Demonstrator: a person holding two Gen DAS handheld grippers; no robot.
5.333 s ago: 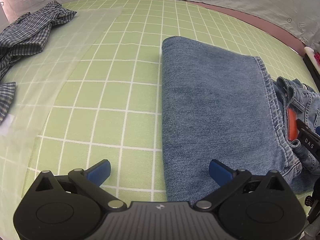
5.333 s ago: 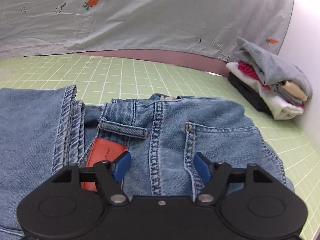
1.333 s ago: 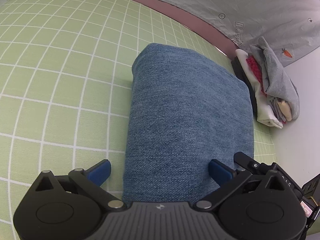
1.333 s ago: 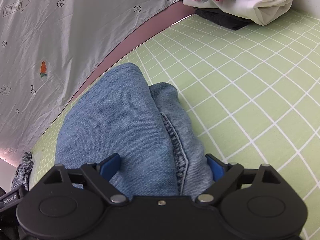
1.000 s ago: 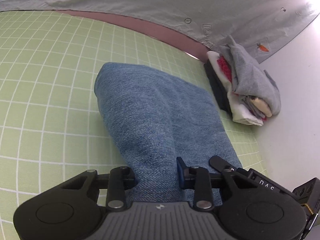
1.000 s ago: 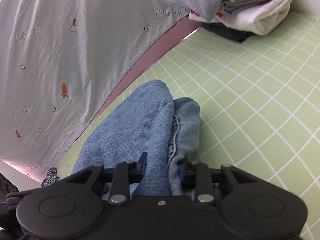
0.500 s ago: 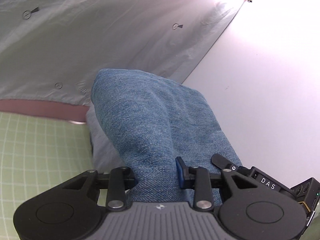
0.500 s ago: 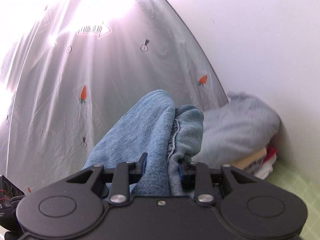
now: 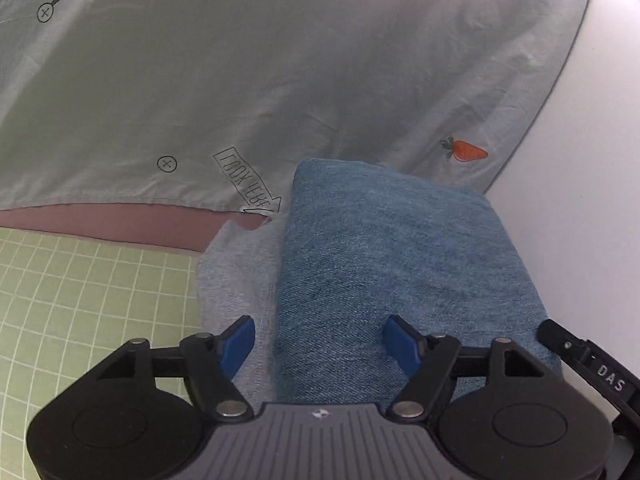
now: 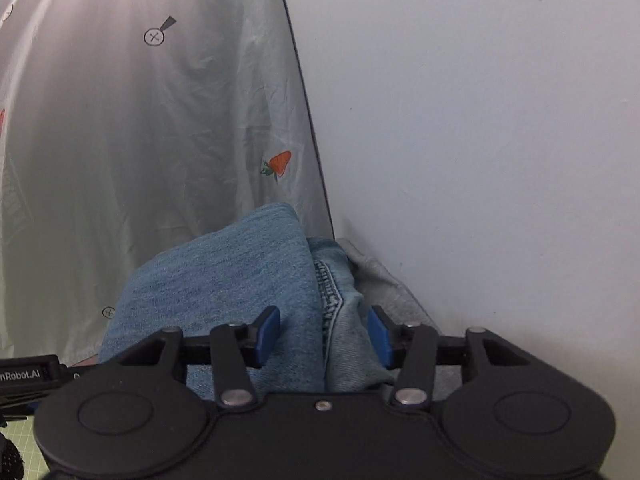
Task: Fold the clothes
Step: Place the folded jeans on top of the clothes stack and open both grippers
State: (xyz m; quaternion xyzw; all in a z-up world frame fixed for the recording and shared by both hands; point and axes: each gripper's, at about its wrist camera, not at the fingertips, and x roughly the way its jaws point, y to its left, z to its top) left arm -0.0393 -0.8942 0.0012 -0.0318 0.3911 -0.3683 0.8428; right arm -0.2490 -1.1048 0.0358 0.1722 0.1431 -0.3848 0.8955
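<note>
Resting on the grey garment (image 9: pixel 236 272) in the wall corner, the folded jeans (image 9: pixel 392 264) are being straddled, ungripped, by the spread left tool (image 9: pixel 318 340) and right tool (image 10: pixel 324 332), their length running straight ahead.

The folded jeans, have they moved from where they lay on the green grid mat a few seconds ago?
Yes. The folded jeans went from the mat's middle to its far corner, now atop the grey garment against the white wall.
</note>
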